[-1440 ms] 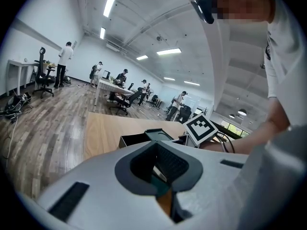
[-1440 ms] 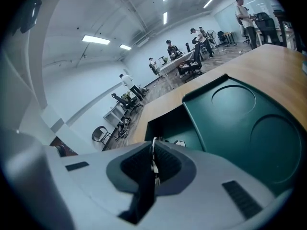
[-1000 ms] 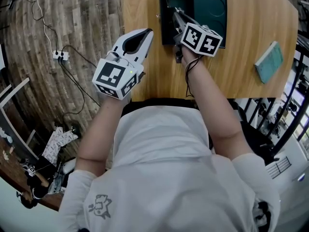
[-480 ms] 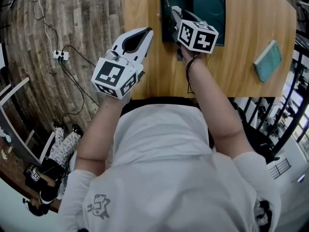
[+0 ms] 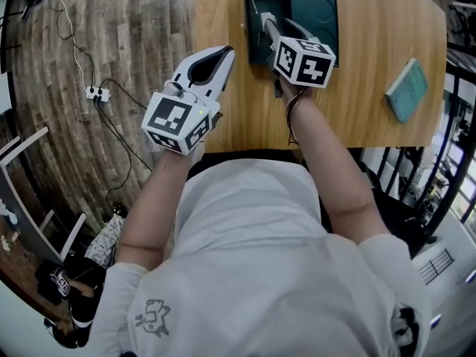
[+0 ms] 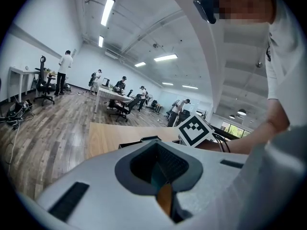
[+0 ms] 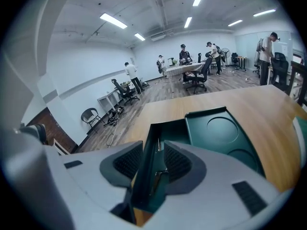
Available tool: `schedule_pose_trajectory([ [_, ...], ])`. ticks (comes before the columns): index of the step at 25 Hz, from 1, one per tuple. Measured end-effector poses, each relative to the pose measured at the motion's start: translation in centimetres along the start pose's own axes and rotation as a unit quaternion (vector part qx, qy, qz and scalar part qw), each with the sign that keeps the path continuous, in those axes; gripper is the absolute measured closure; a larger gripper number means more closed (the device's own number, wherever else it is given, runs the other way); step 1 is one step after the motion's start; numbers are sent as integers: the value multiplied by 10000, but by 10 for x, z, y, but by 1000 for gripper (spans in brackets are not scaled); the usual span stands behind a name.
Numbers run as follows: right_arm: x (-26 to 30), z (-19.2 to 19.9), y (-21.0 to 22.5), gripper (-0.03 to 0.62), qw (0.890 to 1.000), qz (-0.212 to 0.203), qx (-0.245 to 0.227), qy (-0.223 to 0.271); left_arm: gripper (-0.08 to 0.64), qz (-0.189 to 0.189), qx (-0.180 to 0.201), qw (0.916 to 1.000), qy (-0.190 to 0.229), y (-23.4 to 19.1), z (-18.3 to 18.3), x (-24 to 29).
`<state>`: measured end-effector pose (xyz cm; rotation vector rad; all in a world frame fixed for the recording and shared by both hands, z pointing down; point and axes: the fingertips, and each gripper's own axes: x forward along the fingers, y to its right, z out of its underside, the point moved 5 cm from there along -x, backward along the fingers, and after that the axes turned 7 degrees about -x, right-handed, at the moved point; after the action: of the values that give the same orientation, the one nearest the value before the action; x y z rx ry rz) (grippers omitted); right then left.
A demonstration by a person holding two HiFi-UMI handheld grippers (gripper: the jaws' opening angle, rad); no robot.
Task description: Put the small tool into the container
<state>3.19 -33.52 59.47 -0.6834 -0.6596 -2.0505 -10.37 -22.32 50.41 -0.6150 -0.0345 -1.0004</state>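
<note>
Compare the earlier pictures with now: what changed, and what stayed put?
The right hand-held gripper opened its jaws and let go of the small tool, which now lies in the container. The left hand-held gripper and the teal book stayed put.

- An open-plan office, perhaps a lab workspace (big and bright)
- Desks [image 7: 178, 69] with rolling office chairs [image 7: 204, 73], people [image 7: 129, 73] standing about
- Ceiling strip lights [image 7: 113, 20], wood-plank floor [image 5: 141, 43], what looks like a power strip [image 5: 97, 93] trailing cables

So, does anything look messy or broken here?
Nothing is spilled or broken. The small tool lies inside the dark container. Only the teal book sits crooked near the right edge of the table.
</note>
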Motion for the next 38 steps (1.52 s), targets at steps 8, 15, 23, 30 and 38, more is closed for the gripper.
schedule_pose_trajectory([
  [8, -63, -15, -33, 490, 9965, -185, -584, 576, 555, 108, 279, 9992, 249, 24, -19, -32],
  [15, -129, -31, -80, 582, 9842, -474, -1246, 1164, 555, 142, 498, 9978, 422, 38, -30, -72],
  [23, -185, -25, -127, 588, 9685, -955, -1728, 1517, 554, 298, 748, 9955, 506, 62, -33, -115],
  [30, -235, -13, -161, 588, 9464, -1403, -2035, 2077, 554, 435, 1011, 9924, 560, 82, -28, -158],
  [38, -289, -3, -176, 588, 9318, -1385, -2233, 2505, 555, 554, 1181, 9888, 722, 97, -26, -191],
])
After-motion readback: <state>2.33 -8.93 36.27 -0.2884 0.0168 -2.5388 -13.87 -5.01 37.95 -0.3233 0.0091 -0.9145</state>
